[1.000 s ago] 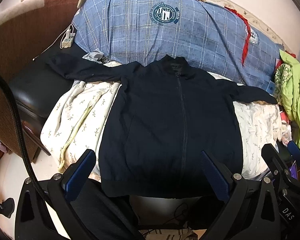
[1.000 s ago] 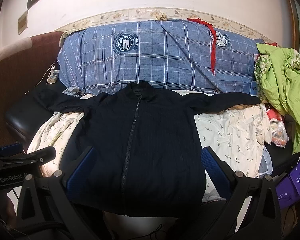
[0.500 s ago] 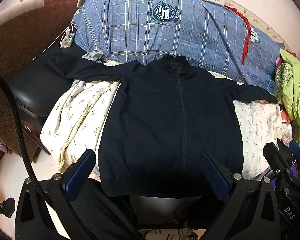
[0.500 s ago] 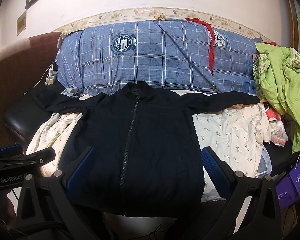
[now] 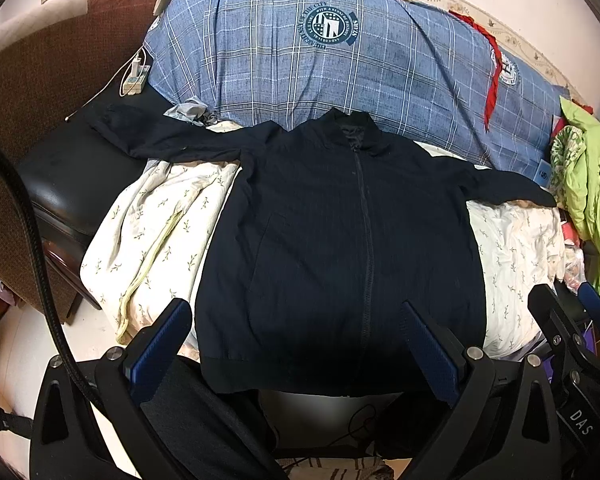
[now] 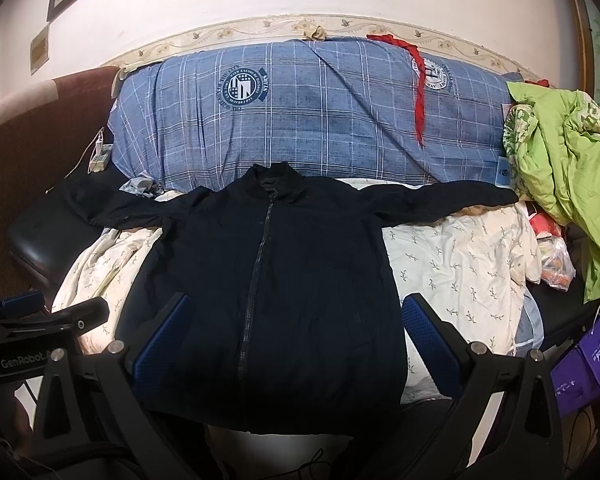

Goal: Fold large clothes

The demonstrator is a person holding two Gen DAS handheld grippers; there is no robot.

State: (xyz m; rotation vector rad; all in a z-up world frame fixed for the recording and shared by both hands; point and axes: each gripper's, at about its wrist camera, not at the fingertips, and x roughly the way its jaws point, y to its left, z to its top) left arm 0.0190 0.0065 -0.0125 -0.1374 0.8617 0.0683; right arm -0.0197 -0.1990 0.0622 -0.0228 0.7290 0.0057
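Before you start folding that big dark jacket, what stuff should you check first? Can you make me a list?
1. Jacket lying flat, front up: ok.
2. Zipper closed: ok.
3. Both sleeves spread out sideways: ok.
4. Left gripper open and holding nothing: ok.
5. Right gripper open and holding nothing: ok.
6. Hem all on the bed: not ok, it hangs over the front edge of the white sheet.

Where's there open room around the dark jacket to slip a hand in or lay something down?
Free: the floral sheet between the jacket and the snack bag, below the jacket's right-hand sleeve; a rumpled strip of sheet left of the jacket; and the black seat beyond it. Crowded: the green bedding pile on the right, and the plaid quilt behind the collar.
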